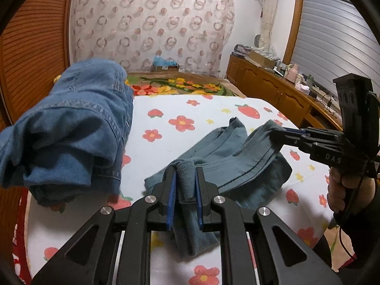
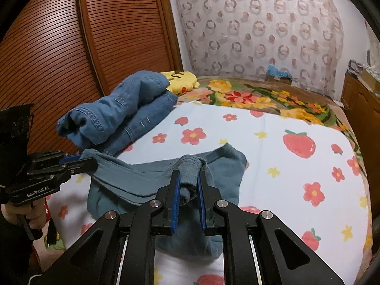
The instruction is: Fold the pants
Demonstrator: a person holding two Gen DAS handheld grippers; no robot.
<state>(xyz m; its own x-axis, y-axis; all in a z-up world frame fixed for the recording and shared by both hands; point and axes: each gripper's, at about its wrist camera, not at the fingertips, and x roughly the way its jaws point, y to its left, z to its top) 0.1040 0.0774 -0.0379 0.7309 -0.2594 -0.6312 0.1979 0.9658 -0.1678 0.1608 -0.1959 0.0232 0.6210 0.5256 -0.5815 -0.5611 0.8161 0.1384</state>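
The left tool and right tool were built of black linkage arms, joined by round silver screws and lined with blue pads. "GenRobot.AI" was printed in white on one body. A dark sleeve was worn.

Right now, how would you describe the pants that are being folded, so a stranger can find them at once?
Start at the white blanket printed with red flowers and strawberries. Two garments lie on it: a bunched blue denim pile toward the wooden wardrobe, and nearer, the grey-teal pants. Only the grey-teal pants are plain soft cloth, pinched by the left gripper and right gripper.
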